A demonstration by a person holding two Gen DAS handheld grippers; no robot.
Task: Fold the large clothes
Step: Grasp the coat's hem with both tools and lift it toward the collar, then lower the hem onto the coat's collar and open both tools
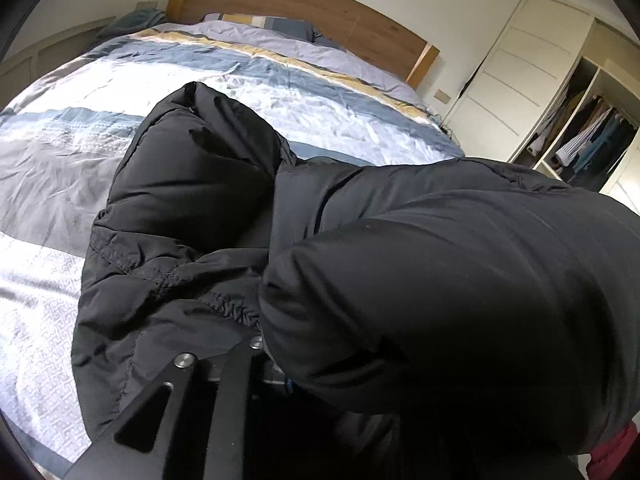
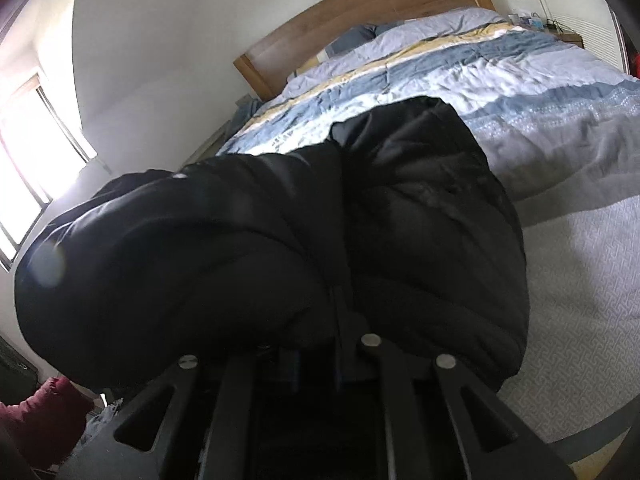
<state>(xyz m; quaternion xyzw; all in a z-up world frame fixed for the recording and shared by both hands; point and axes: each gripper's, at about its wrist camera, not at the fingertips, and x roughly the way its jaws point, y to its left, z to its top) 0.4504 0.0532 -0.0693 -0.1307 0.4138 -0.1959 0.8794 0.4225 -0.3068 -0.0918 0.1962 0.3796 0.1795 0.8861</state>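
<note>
While the black puffer jacket (image 1: 360, 248) hangs bunched between your two tools over the near end of the bed (image 1: 100, 92), lay its free end down first and let the puffed panels settle before you fold. Left gripper (image 1: 264, 344): fingertips are buried in the fabric near the elastic hem, so I cannot tell how the jaws stand (likely pinching, not confirmed). Right gripper (image 2: 340, 344): same, tips hidden under the padding. Keep both tools level and apart so the jacket spreads flat on the striped duvet (image 2: 520, 80), away from the open wardrobe (image 1: 580, 136).
</note>
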